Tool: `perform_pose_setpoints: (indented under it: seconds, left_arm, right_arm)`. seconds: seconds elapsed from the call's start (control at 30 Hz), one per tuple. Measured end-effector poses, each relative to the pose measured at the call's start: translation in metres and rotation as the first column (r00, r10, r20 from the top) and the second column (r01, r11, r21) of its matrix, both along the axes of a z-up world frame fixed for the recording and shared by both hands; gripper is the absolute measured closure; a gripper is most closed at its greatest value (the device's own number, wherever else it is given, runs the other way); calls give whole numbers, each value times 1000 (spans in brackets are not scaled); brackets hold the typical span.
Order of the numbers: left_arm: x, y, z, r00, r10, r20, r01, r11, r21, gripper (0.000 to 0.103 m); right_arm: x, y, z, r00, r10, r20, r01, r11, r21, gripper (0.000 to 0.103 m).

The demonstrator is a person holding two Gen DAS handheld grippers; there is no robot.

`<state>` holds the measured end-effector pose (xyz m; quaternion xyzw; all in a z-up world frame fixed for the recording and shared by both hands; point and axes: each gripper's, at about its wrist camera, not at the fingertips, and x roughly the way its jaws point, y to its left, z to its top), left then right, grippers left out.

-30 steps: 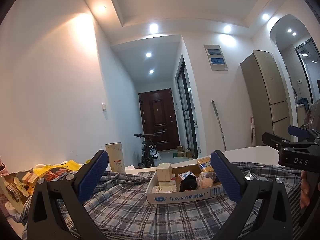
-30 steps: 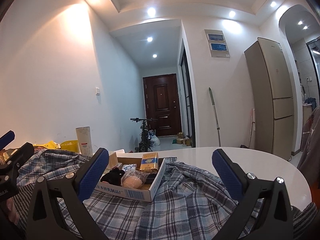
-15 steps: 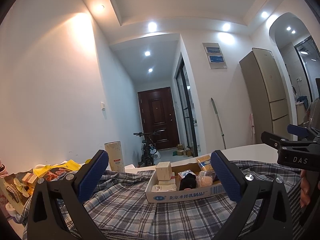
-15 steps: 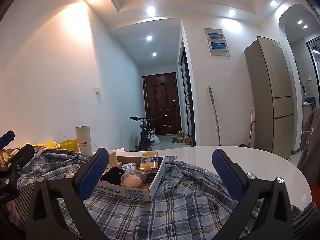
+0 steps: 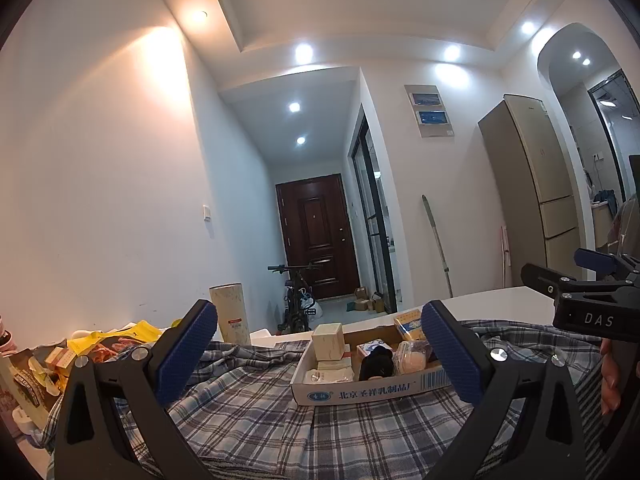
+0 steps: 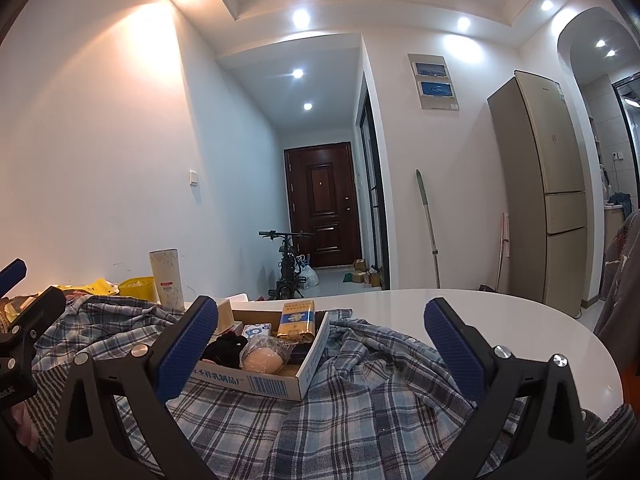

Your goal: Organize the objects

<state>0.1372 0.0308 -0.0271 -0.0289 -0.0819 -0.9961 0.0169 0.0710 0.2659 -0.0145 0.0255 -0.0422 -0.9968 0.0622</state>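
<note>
The table (image 6: 500, 320) is white and round, and a plaid shirt (image 6: 360, 408) lies spread over most of it. On the shirt sits an open cardboard box (image 5: 372, 388) with small things inside: a beige cube box (image 5: 328, 341), a yellow pack (image 6: 296, 319), a black item (image 5: 376, 365) and a wrapped bun (image 6: 260, 360).

The step in hand seems to be choosing the first thing to move. To do it well, the person should lower one gripper straight over one item, because the box stands on soft cloth and may slide or tip.

The left gripper (image 5: 318, 354) is wide open and holds nothing. The right gripper (image 6: 320, 354) is also wide open, empty, touching nothing.
</note>
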Motion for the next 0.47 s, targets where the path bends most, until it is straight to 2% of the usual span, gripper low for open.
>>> perform_pose_setpoints:
  seconds: [0.47]
  left_arm:
    - [-2,0,1,1000,3,11,-3,1000,-1,0]
  right_arm:
    - [-2,0,-3,1000,-10,15,10,1000,-9,0]
